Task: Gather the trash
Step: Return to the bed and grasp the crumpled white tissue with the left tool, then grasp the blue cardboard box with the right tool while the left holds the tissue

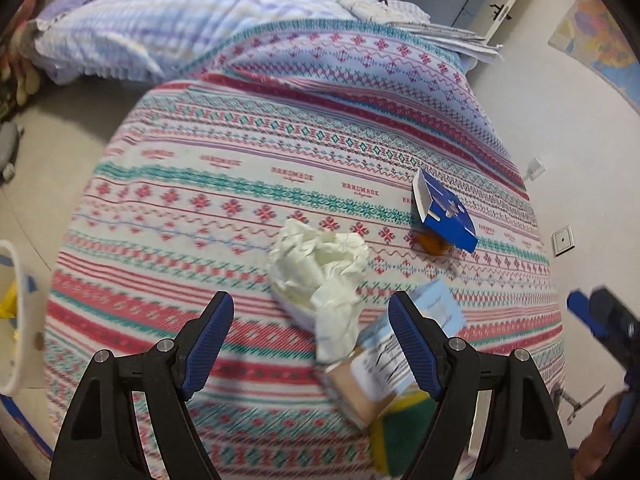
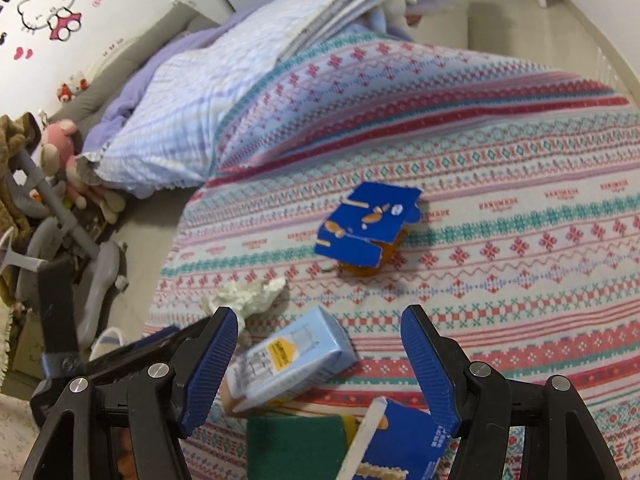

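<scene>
Trash lies on a patterned bedspread [image 1: 240,184]. My left gripper [image 1: 311,304] hangs open just above a crumpled white tissue [image 1: 320,268], with a light-blue carton [image 1: 384,360] against its right finger. Farther right, a torn blue box [image 1: 444,212] lies over something orange [image 1: 432,242]. In the right wrist view, my right gripper [image 2: 320,316] is open above the same carton [image 2: 292,356], with nothing between its fingers. A green-and-yellow sponge [image 2: 296,448] and another blue box [image 2: 404,440] lie below it. The tissue [image 2: 248,294] and the torn box [image 2: 368,224] sit beyond.
A white bin [image 1: 16,312] holding something yellow stands by the bed's left side. A folded blue-and-white quilt [image 1: 132,28] and a stack of papers [image 1: 452,36] lie at the bed's far end. Plush toys [image 2: 60,152] and a grey scooter [image 2: 60,216] crowd the floor.
</scene>
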